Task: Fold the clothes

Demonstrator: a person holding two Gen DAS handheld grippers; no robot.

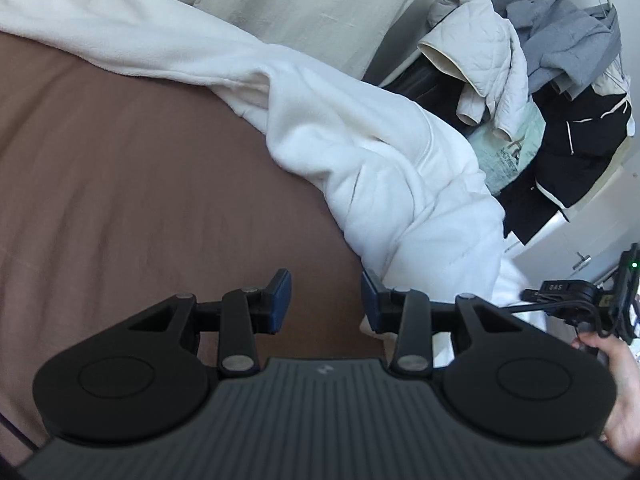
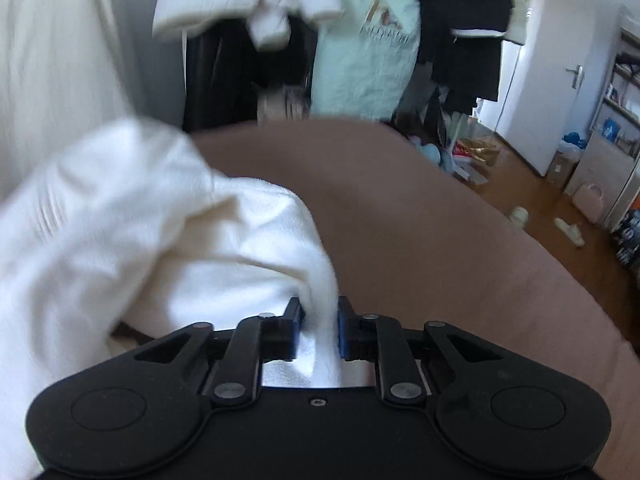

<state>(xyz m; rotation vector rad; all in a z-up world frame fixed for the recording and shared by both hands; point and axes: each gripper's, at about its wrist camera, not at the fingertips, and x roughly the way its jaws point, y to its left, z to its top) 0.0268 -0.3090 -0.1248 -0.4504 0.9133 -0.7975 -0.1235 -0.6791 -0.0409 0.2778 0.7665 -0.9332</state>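
Left hand-held gripper: fingers spread wide with nothing between them, over the brown bed cover at the bottom centre of the left wrist view; its right blue pad sits just beside the hem of the white fleece garment.

Right hand-held gripper: fingers drawn in close on a fold of the white fleece garment, which rises between the two blue pads at the lower centre of the right wrist view.

White fleece garment: lies rumpled on the bed, running from the upper left of the left wrist view down to the lower right, where it hangs over the bed's edge; in the right wrist view it fills the left half of the frame, blurred, and narrows to the pinched fold.

Bed cover: brown, smooth, fills the left and centre of the left wrist view; in the right wrist view it spreads across the centre and right.

Hand: bare, at the lower right edge of the left wrist view, gripping a black device.

Clothes rack: upper right of the left wrist view, hung with a pale quilted jacket, a grey hooded top, dark garments and a mint shirt.

Floor: wood, right of the right wrist view, strewn with small items.

Door: white, with a handle, upper right of the right wrist view.
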